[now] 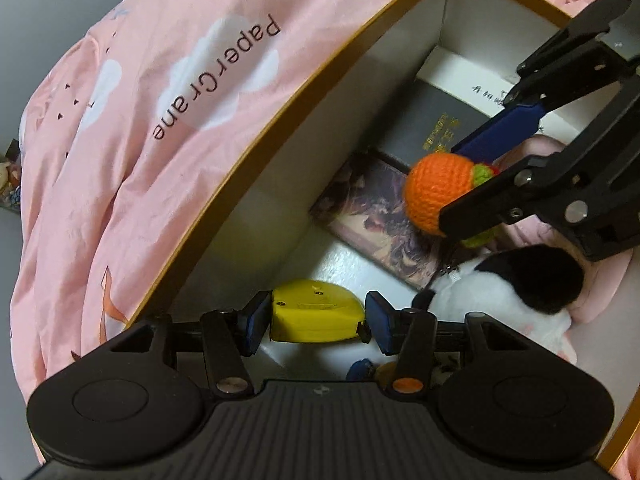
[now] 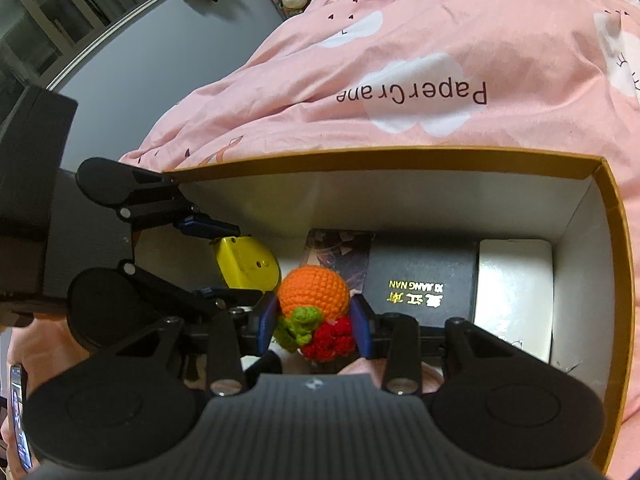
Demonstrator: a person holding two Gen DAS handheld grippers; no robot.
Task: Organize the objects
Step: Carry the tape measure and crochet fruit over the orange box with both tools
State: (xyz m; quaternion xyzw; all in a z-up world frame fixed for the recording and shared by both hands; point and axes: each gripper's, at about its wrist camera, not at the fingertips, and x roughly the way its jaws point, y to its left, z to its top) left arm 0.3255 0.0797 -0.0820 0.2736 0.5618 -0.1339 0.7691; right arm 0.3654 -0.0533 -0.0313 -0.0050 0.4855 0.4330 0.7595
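Between our right gripper's [image 2: 316, 320] blue pads sits a crocheted orange ball [image 2: 313, 293] with green and red trim, clamped firmly above the cardboard box [image 2: 618, 264]. Our left gripper [image 1: 316, 320] reaches in from nine o'clock, its pads flanking a yellow tape measure [image 1: 316, 314], seemingly touching it. Inside the box lie a dark case [image 2: 420, 276], a white case [image 2: 516, 292] at three o'clock and a picture card [image 1: 372, 216].

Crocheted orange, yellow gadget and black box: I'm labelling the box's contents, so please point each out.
Crocheted orange [image 2: 312, 290]: right wrist view, on its orange body.
Yellow gadget [image 1: 316, 316]: left wrist view, on its yellow side face.
Black box [image 2: 420, 272]: right wrist view, on its dark top above the gold lettering.
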